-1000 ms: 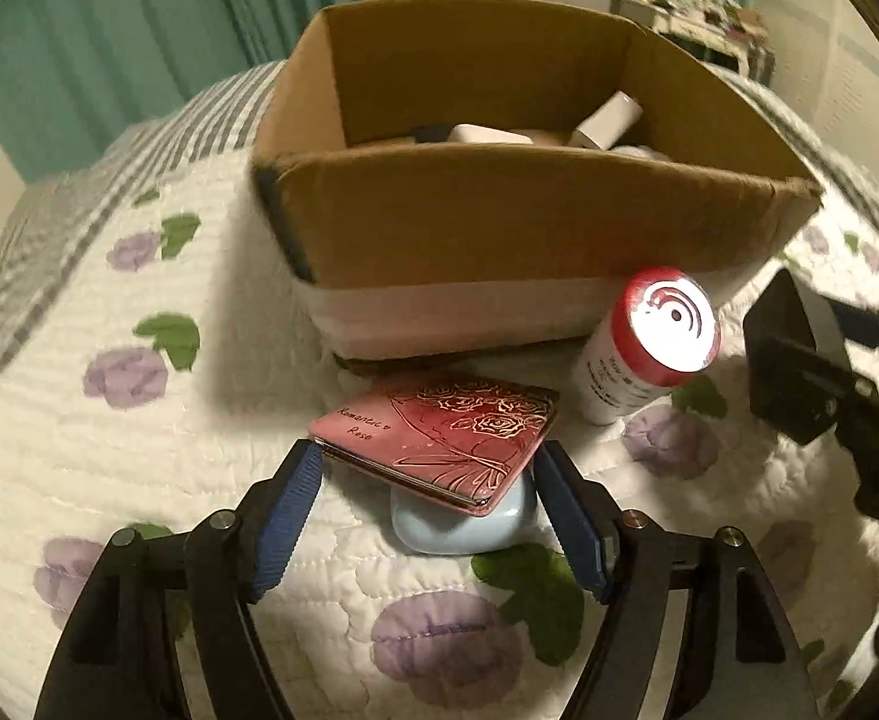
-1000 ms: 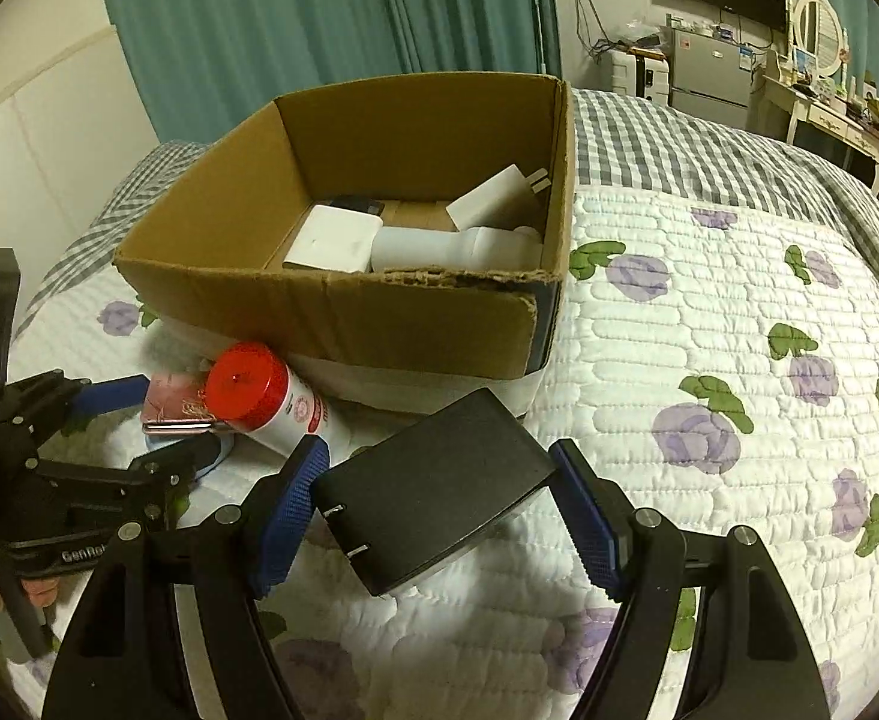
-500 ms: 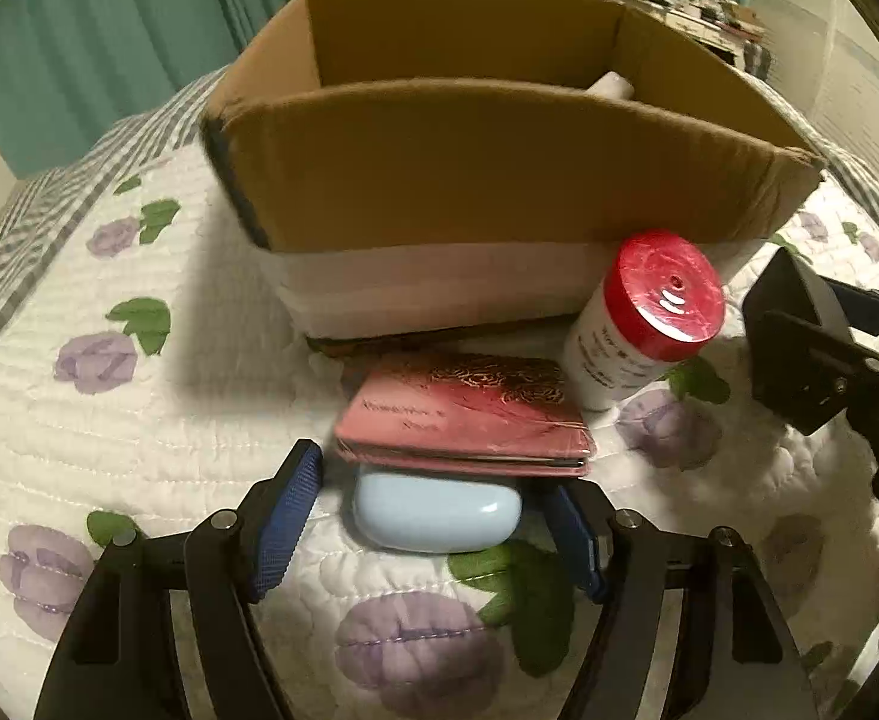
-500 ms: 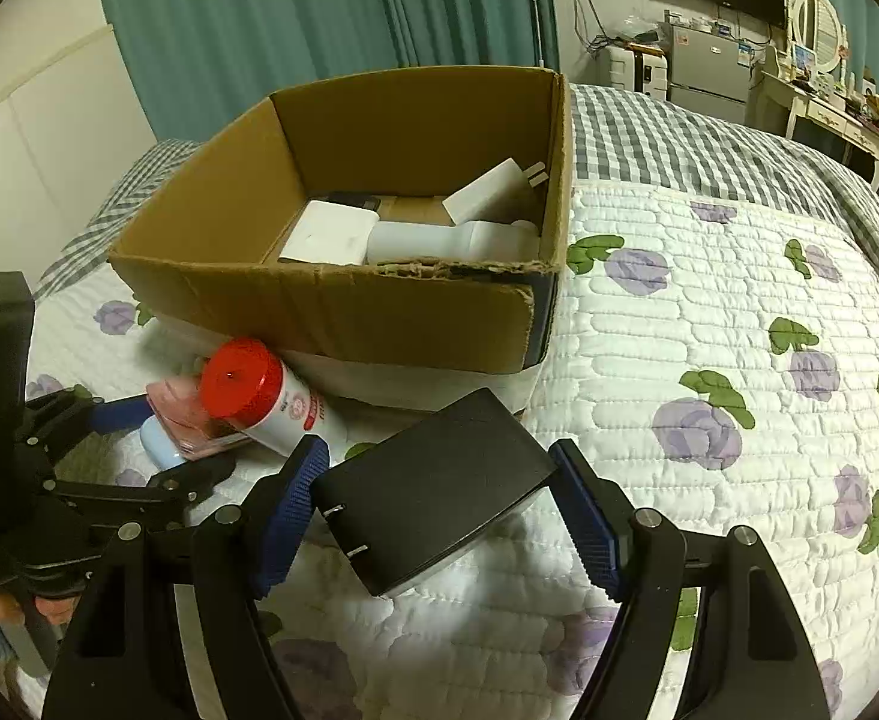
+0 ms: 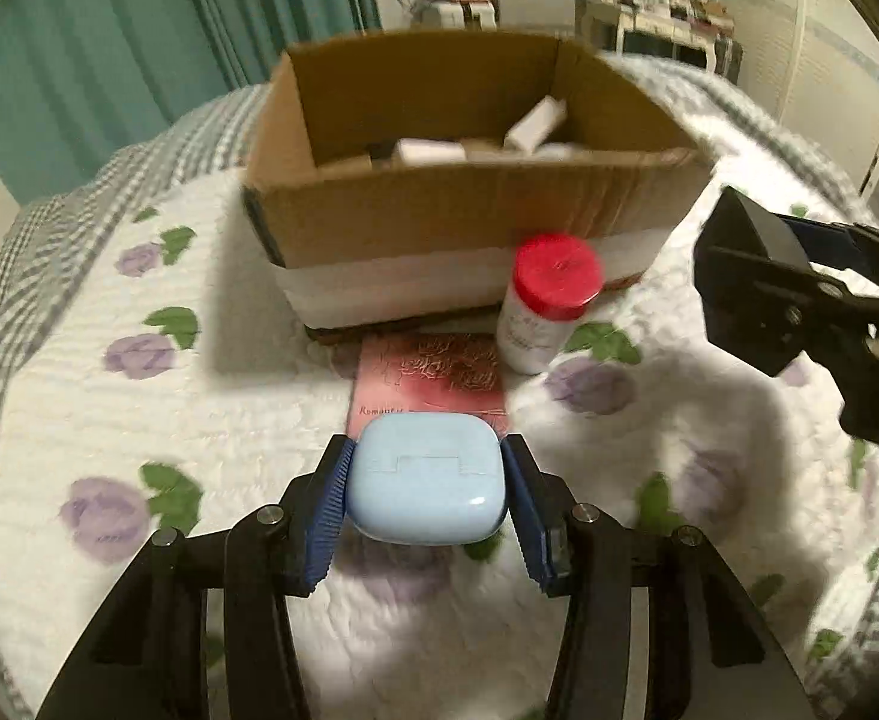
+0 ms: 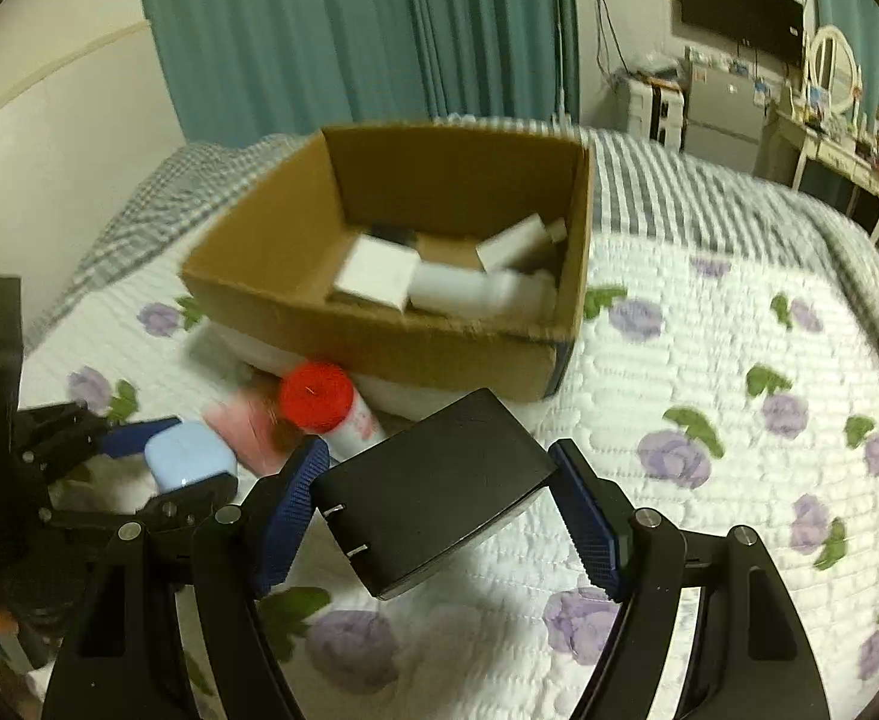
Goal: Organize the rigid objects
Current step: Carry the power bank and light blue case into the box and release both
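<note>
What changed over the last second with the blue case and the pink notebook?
The left gripper closed on the light blue case and lifted it out from under the pink notebook, which now lies flat on the quilt. Unchanged: the right gripper holds the black adapter; the red-capped bottle stands by the cardboard box.

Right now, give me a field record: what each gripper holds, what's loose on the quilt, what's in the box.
left gripper: shut on light blue rounded plastic case, raised off the bed
right gripper: shut on black rectangular power adapter, prongs toward camera
loose items: pink embossed flat case lying flat; white bottle with red cap beside it, near the box front
open cardboard box: holds several white items, blurred
surface: white floral quilt
</note>
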The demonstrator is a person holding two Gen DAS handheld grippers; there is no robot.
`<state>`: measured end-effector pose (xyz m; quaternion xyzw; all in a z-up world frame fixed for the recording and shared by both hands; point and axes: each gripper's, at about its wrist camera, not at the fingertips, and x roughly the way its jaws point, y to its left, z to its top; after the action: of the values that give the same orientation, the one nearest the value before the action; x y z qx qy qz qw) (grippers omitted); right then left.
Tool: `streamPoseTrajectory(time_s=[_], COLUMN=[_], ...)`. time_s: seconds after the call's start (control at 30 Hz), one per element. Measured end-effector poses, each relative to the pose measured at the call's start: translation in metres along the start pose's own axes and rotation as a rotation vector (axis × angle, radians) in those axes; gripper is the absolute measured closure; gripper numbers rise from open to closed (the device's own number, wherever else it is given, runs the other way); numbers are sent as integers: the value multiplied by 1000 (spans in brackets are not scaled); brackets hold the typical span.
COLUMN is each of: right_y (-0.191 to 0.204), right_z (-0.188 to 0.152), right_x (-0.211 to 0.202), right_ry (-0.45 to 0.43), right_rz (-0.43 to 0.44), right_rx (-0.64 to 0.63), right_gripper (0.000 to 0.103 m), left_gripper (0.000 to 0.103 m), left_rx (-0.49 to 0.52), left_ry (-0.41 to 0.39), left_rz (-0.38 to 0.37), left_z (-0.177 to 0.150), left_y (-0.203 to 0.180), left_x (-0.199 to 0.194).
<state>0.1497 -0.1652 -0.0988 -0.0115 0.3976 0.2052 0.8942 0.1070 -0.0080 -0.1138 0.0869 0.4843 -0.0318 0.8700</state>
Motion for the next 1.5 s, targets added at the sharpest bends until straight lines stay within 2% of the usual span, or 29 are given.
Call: streamPoseTrajectory(time_s=[0.17, 0.27, 0.47, 0.63, 0.77, 0.9, 1.13, 1.23, 1.27, 1.5], right_y=[8, 6, -6, -15, -24, -30, -36, -38, -40, -34], right_z=[25, 48, 95, 130, 148, 152, 151, 153, 153, 138], right_x=[-40, -59, -68, -36, 19, 67, 98, 79, 70, -24], right_ry=[-65, -98, -155, -150, -109, -61, -67, -114, -125, -175], right_rz=[-11, -9, -41, -37, -47, -36, -33, -65, -77, -143], right_rx=[-34, -39, -46, -61, -77, -83, -72, -52, -41, -27], right_gripper=[28, 28, 28, 28, 28, 28, 26, 10, 8, 3], left_gripper=[53, 53, 53, 53, 53, 53, 50, 49, 41, 34], left_rx=[-6, -27, -72, -87, -69, -17, 14, 25, 21, -43], left_ry=[-90, -154, -229, -225, -195, -181, -224, -217, -219, -290], left_rz=[1, 11, 18, 27, 33, 39, 5, 15, 25, 53], left_z=[12, 35, 89, 128, 140, 149, 148, 139, 137, 105], left_y=[0, 3, 11, 19, 20, 15, 7, 6, 5, 19], left_x=[-50, -76, -86, -43, 6, 43, 45, 32, 28, -54])
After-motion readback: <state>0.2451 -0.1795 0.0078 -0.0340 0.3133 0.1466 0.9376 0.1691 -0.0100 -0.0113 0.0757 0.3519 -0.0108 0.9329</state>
